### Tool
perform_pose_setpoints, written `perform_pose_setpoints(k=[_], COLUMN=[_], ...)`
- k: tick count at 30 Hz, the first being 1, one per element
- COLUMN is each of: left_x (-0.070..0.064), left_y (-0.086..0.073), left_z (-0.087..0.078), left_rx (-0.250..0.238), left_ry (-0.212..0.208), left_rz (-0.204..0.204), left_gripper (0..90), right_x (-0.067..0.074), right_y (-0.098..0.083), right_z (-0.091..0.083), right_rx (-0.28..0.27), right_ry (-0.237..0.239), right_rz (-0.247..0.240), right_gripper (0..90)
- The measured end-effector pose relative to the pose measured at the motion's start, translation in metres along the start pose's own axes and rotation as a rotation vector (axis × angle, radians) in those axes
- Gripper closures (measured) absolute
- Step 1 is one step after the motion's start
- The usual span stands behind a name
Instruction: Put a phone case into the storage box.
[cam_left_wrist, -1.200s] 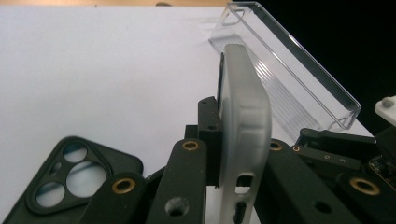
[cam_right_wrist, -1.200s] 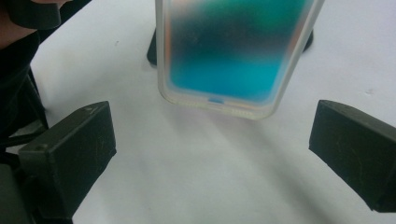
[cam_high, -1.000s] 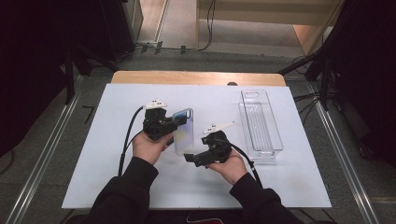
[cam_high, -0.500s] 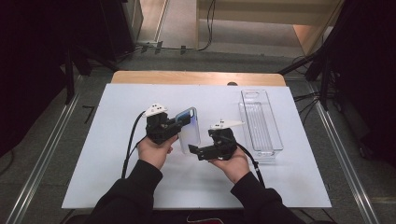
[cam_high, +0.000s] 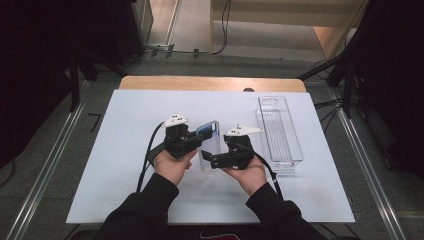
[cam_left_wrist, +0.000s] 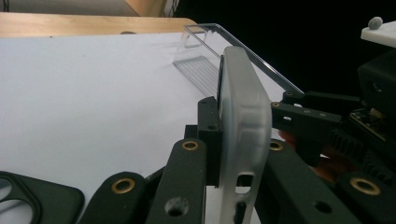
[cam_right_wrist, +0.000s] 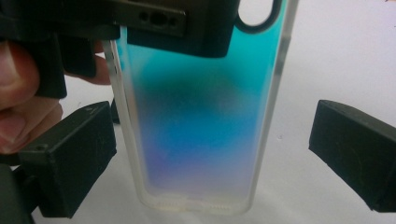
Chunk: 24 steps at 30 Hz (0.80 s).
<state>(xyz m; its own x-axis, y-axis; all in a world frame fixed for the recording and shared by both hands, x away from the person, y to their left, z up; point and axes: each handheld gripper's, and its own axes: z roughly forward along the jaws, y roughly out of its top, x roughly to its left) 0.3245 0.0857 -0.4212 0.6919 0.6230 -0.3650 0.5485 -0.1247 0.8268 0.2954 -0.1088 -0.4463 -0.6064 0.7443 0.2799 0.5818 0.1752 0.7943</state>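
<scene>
Phone case, frosted clear rim w/ a teal-to-violet back, sits upright between the two hands, above the white table sheet near mid-table. Left gripper is clamped on it: jaws pinch front and back near one end, case standing on edge betw. them. Right gripper is spread wide, one jaw each side of the case's long edges w/ daylight on both sides, not touching yet. Judging by look: very light, thin soft plastic, prob. flexes and twists easily; smooth glossy faces likely slippery, so a squeeze across the faces holds better than one across the rim, which could bow inward. Not fragile, but the camera cutout corner and port slots are weak spots, so best to take it mid-length on the side rails or flat on the back, away from the cutout. If the right jaws close across the width, gentle pressure should do, else the case may buckle or pop out. Outward: a dark second case lies on the sheet by the left gripper; a clear plastic tray stands to the right, near the right hand, its long wall the closest thing to bump. Sheet's left and front areas look open for moving; wooden table edge is well apart at the far side.
</scene>
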Motion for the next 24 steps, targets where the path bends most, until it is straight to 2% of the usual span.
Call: perform_pose_setpoints(k=[4,6,11,12,13,14,19,21,22,24], left_x=[-0.0068,-0.0087,-0.0112,-0.012,-0.012,-0.0121,-0.0115,-0.0116,-0.0115,-0.0101], left_y=[-0.0016,-0.0021,-0.003,-0.0031,-0.0031,-0.0028,-0.002,-0.0011,-0.0003,0.0019], left_z=[0.0033,0.0039,0.0049,0.0052,0.0052,0.005,0.004,0.0028,0.0021,0.0007], left_rx=[0.015,0.015,0.017,0.018,0.018,0.015,0.017,0.007,0.005,0.008], left_ry=[-0.01,-0.012,-0.017,-0.016,-0.016,-0.019,-0.025,-0.02,-0.02,-0.03], left_rz=[0.009,0.01,0.006,0.008,0.008,0.004,0.0,0.006,0.005,-0.005], left_gripper=[86.2,86.1,86.2,85.4,84.4,84.3,84.2,78.5,78.5,74.3], right_x=[0.0042,0.0046,0.0037,0.0036,0.0036,0.0049,0.0049,0.0039,0.0039,0.0014], right_y=[-0.0004,-0.0003,0.0008,0.0009,0.0009,0.0009,0.0019,0.0029,0.0029,0.0032], right_z=[0.0024,0.0023,0.0017,0.0013,0.0013,0.0005,0.0,-0.0013,-0.0013,-0.002], right_rx=[-0.004,-0.015,-0.031,-0.034,-0.034,-0.037,-0.033,-0.029,-0.029,-0.028], right_ry=[-0.016,-0.027,-0.02,-0.01,-0.01,-0.005,-0.005,-0.02,-0.02,-0.023], right_rz=[-0.006,-0.003,0.007,0.003,0.003,-0.005,-0.012,-0.013,-0.013,-0.005], right_gripper=[0.0,3.7,4.2,10.8,10.8,14.8,15.4,15.5,15.5,15.5])
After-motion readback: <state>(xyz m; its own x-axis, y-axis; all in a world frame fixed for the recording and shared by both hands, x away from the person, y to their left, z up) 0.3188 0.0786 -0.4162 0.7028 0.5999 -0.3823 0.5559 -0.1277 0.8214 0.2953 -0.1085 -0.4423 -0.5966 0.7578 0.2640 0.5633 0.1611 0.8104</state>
